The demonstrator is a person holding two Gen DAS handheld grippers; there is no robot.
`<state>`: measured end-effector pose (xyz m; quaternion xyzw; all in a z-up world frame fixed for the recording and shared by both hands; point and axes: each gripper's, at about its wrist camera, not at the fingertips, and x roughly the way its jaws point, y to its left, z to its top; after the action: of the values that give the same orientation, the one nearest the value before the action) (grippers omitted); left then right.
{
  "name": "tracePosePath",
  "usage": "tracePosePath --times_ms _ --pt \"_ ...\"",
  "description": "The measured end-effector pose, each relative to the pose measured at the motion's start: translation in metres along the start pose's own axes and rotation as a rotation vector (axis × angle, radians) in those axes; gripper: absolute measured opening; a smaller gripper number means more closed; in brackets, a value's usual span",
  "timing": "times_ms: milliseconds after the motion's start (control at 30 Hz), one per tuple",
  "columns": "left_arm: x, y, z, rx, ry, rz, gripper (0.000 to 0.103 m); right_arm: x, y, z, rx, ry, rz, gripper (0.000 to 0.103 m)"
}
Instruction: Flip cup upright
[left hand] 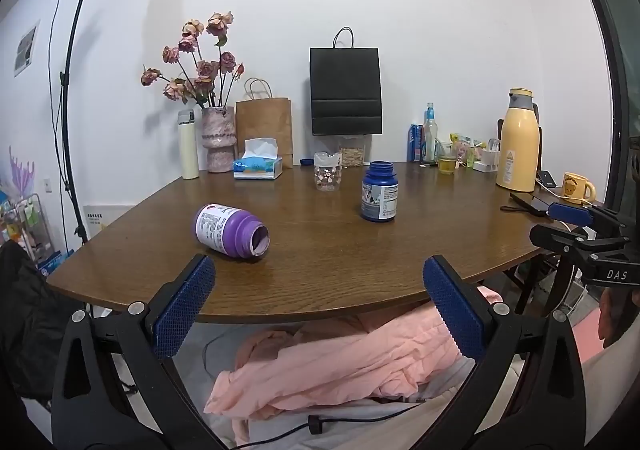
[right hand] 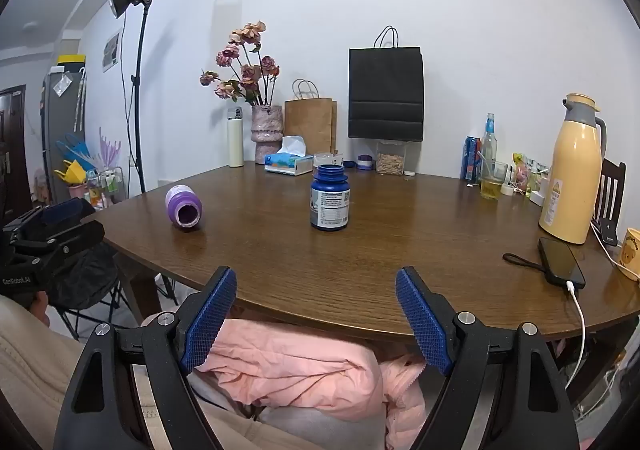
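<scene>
Hovering wide-open off the table's near edge [left hand: 320, 314], the left gripper [left hand: 318, 282] and right gripper [right hand: 316, 298] face bare wood, the toppled purple bottle [left hand: 230, 230] at eleven o'clock, the upright blue bottle [right hand: 329, 197] beyond.

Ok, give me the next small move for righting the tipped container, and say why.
Probably advance the left gripper toward the purple bottle: it lies on its side on the table, nearer that gripper, whose jaws are open and empty. The blue bottle already stands upright.

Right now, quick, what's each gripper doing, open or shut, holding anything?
Left gripper: open, holding nothing, short of the table edge.
Right gripper: open, holding nothing, also short of the table edge.
</scene>
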<state>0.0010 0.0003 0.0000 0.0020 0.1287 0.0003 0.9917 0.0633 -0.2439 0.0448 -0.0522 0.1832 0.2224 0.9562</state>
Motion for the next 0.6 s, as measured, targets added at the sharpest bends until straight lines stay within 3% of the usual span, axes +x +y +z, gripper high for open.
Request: tracePosePath --times_ms 600 --pt "-0.0007 -0.0002 -0.0001 0.001 -0.004 0.001 0.103 0.0003 -0.0001 0.0004 0.000 -0.002 -0.001 0.086"
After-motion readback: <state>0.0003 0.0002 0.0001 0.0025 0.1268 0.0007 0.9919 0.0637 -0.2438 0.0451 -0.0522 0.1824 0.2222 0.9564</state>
